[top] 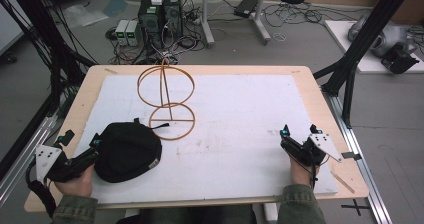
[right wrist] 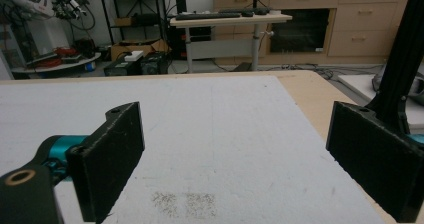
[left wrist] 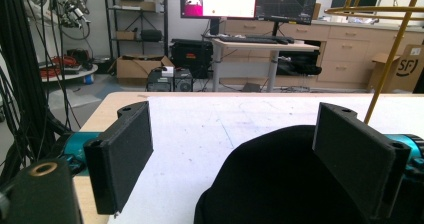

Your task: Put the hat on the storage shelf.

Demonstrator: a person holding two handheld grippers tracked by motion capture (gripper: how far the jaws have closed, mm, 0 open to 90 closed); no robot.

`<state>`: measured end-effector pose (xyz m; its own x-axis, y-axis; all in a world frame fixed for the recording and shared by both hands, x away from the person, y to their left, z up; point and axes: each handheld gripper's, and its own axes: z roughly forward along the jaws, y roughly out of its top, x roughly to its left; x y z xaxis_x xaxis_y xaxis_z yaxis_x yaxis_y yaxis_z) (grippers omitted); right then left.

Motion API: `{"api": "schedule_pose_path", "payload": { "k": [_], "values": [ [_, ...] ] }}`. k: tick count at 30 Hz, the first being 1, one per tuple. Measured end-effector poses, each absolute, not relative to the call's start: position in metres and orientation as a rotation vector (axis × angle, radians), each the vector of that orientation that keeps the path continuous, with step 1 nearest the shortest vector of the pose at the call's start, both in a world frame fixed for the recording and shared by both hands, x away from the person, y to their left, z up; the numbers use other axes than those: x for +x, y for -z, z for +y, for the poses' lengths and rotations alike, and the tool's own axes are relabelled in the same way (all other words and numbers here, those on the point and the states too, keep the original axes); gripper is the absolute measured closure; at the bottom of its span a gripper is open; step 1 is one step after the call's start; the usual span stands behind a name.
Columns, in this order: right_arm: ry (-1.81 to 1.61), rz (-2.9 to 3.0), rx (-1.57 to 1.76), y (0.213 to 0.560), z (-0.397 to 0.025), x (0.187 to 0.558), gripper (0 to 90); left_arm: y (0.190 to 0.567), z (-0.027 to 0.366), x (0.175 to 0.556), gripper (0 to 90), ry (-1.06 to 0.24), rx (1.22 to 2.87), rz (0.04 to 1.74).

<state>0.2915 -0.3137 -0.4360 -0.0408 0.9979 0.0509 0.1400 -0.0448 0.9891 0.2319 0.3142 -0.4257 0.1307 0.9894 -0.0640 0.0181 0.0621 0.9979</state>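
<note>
The table [top: 320, 109] is carrying a white sheet [top: 250, 114] that is covering most of its wooden top, leaving a bare border along the edges. Toward the far left of the sheet, a tan wire stand [top: 167, 96] is standing upright, made of hoops on a central rod with a ring base lying flat on the sheet. Nearer the person, just in front of and left of that base, a black cap [top: 127, 151] is lying on the sheet (its dark crown is bulging up in the left gripper view [left wrist: 280, 184]).

The left hand-held gripper [top: 95, 149] is sitting at the cap's left edge with its jaws spread wide; in its own view, the cap is lying between them and toward the right-hand jaw, though whether a jaw is touching the fabric is unclear. The right hand-held gripper [top: 299, 133] is resting low over the sheet near the table's right edge, well apart from the cap, its jaws likewise spread wide with bare sheet [right wrist: 225, 134] between them.
</note>
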Motion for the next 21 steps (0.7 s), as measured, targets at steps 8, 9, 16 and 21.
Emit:
{"api": "schedule_pose_path", "payload": {
  "k": [8,9,16,21],
  "values": [
    [-1.212,1.319,1.333,0.436,-0.3135,0.2905,7.5,0.4255,0.3161,0.2311,16.2,-1.05,1.23,1.153],
    [-1.212,1.319,1.333,0.436,-0.3135,0.2905,7.5,0.4253,0.3162,0.231,16.2,-1.049,1.229,1.152],
    [-1.215,1.32,1.332,0.4363,-0.3142,0.2907,7.6,0.4253,0.3165,0.2311,16.0,-1.047,1.23,1.153],
    [-1.216,1.321,1.337,0.4363,-0.3142,0.2907,7.6,0.4254,0.3172,0.231,16.0,-1.04,1.234,1.154]
  ]
}}
